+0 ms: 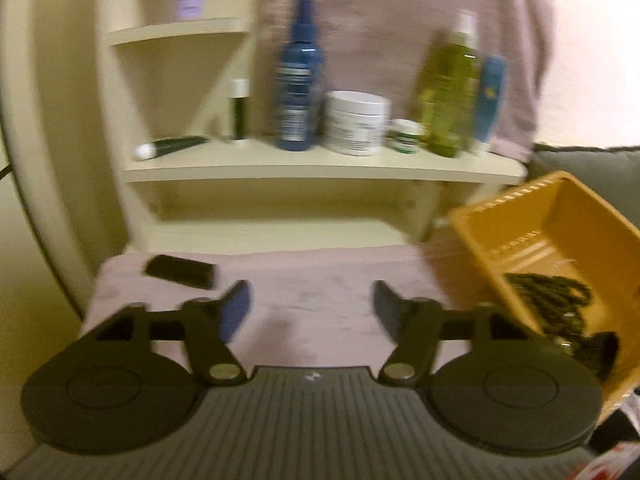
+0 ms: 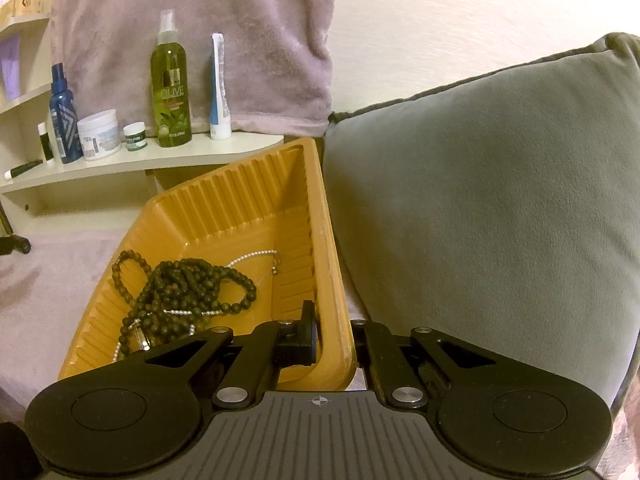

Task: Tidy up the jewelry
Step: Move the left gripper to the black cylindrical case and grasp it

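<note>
An orange ribbed tray [image 2: 240, 208] rests tilted on a mauve cloth [image 2: 48, 280]. In it lie tangled dark bead necklaces [image 2: 188, 292] and a thin silver chain [image 2: 252, 258]. My right gripper [image 2: 334, 340] is shut on the tray's right wall near the front corner, one finger inside and one outside. The left wrist view is blurred. There my left gripper [image 1: 312, 308] stands open over bare mauve cloth [image 1: 312, 280], with nothing between its blue pads. The tray [image 1: 552, 232] and the beads [image 1: 552, 300] sit to its right. A small black oblong object [image 1: 180, 272] lies on the cloth just beyond its left finger.
A cream shelf [image 1: 320, 168] behind the cloth carries a blue bottle [image 1: 300, 76], a white jar [image 1: 356, 122], a green olive spray bottle [image 2: 170, 84] and small tubes. A mauve towel [image 2: 200, 40] hangs behind it. A grey cushion [image 2: 480, 200] presses against the tray's right side.
</note>
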`<state>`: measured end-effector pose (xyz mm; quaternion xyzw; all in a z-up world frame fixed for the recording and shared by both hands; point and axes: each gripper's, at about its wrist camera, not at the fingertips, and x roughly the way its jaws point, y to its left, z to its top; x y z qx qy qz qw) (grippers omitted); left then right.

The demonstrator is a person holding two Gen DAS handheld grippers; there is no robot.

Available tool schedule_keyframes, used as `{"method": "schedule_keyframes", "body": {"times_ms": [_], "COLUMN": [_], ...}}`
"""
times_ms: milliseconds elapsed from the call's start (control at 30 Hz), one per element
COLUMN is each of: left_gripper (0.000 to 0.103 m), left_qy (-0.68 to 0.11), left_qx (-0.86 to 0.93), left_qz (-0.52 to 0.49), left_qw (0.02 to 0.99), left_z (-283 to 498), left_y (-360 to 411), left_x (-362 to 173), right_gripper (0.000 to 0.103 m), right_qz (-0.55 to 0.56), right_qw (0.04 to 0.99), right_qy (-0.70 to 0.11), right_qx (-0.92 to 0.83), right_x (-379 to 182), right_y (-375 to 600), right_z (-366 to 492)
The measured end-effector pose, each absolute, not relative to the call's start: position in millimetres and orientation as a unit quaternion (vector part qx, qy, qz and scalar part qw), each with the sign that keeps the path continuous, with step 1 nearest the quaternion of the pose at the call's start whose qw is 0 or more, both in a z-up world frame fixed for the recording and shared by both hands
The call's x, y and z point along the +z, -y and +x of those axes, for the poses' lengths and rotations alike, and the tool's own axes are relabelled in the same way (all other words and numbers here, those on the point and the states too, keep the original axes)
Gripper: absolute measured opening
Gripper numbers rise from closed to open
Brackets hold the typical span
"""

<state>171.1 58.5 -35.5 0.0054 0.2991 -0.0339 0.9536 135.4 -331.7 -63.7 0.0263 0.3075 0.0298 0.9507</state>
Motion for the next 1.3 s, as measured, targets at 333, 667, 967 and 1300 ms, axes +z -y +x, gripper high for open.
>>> {"method": "schedule_keyframes", "body": {"times_ms": [333, 667, 967, 1300], "left_gripper": [0.087, 0.090, 0.090, 0.088], "left_qy": [-0.306, -0.323, -0.328, -0.351], "left_qx": [0.013, 0.000, -0.024, -0.044], "left_qz": [0.037, 0.073, 0.077, 0.071], "left_qw": [0.951, 0.944, 0.941, 0.932], "left_z": [200.9, 231.1, 255.2, 275.7], "left_y": [-116.2, -144.9, -157.4, -167.2], "left_x": [-48.8, -65.3, -75.9, -92.9], "right_gripper": [0.005, 0.005, 0.005, 0.005], "right_qz": [0.024, 0.029, 0.028, 0.022], "right_qw": [0.947, 0.944, 0.943, 0.940], "right_qy": [-0.318, -0.327, -0.331, -0.340], "right_qx": [0.032, 0.038, 0.039, 0.034], "right_x": [-65.5, -68.2, -69.0, -70.0], "right_y": [333.6, 339.2, 339.5, 339.3], "right_z": [139.0, 140.6, 140.6, 144.3]}}
